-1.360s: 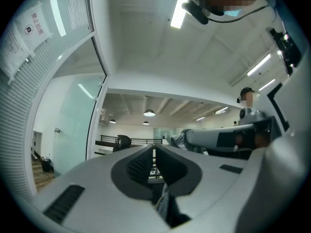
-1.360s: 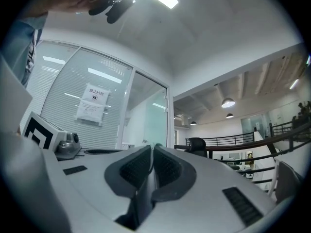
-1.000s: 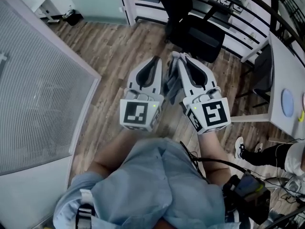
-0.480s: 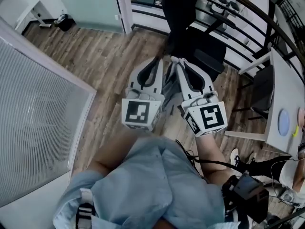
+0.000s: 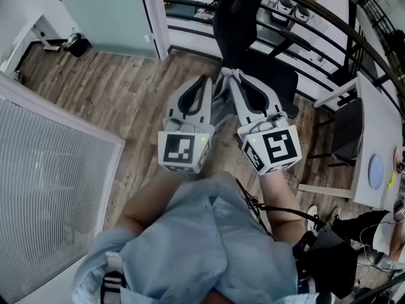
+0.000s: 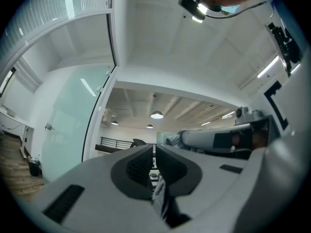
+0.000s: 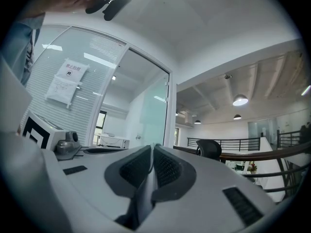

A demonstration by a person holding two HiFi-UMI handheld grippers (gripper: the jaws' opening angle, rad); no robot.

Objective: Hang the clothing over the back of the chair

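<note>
Left gripper [image 5: 205,80] and right gripper [image 5: 229,75] side by side in front of the person, both pointing toward the black office chair [image 5: 239,18]. Each has its jaws closed tight on a fold of the grey-blue clothing [image 5: 218,109], the cloth pinched between the ribbed pads in both gripper views. Clothing hangs bunched in the narrow gap between the two grippers, above the wood floor [image 5: 120,94], just short of the chair's seat and not on the backrest.
</note>
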